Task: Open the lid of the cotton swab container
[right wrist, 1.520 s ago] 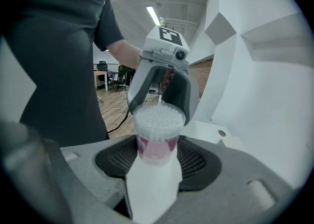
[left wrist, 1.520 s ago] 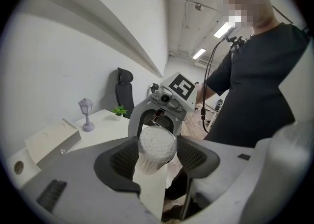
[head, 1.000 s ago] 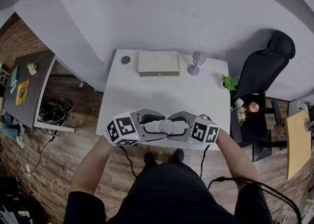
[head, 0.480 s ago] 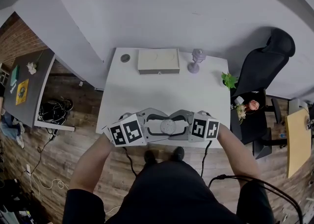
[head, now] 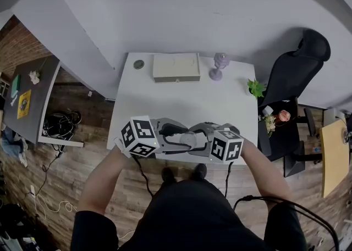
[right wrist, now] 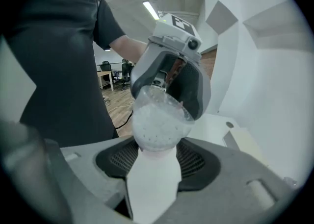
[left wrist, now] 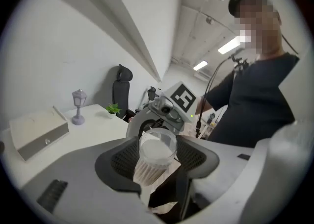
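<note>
Head view first: both your grippers have rolled since a second ago, and different faces of their marker cubes now show. Your left gripper [left wrist: 156, 158] is clamped on the clear round plastic cotton swab container [left wrist: 157, 144], held over the near part of the white table [head: 181, 101]. Your right gripper [right wrist: 156, 160] stands wide, closed round the lid [right wrist: 157, 122] (the white speckled end). The twist looks under way; I'd say the lid is still seated.

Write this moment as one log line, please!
left gripper: shut on container | right gripper: shut on container | lid: looks on | place: over table near edge
</note>
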Demonstrator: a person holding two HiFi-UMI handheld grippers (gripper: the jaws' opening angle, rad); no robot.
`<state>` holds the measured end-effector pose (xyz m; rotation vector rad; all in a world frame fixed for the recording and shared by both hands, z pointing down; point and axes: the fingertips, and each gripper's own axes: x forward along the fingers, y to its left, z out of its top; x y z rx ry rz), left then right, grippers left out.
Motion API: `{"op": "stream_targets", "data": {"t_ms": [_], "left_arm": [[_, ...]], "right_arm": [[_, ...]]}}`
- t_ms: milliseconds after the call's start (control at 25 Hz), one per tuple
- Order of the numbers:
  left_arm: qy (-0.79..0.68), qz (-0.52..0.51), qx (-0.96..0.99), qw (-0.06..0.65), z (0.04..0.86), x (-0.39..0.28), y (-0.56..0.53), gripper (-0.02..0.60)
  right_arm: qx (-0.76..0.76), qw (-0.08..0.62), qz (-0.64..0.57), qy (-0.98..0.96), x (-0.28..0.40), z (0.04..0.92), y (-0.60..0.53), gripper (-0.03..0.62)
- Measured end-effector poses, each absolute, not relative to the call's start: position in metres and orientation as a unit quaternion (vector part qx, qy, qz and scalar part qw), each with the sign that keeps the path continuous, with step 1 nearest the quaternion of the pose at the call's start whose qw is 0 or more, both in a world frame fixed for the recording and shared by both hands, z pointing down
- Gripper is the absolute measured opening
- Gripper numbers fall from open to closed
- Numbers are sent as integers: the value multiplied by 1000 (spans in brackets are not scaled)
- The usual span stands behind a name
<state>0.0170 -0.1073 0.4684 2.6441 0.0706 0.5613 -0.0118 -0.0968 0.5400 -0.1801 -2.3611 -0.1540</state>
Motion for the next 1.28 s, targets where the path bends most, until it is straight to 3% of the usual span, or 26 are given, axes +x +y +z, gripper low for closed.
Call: {"op": "stream_targets", "data": {"t_ms": [120, 440, 1280], "left_arm": [[16, 164, 952, 259, 463, 14, -118, 235], [-85, 109, 960, 242, 449, -10, -163, 235], [-193, 105, 941, 258, 480, -38, -200, 235]], "right_arm": [[-62, 381, -61, -921, -8, 541, -102, 242], [-44, 389, -46, -919, 4, 551, -108, 245], [-11, 354, -13, -935, 1, 541, -112, 246]]}}
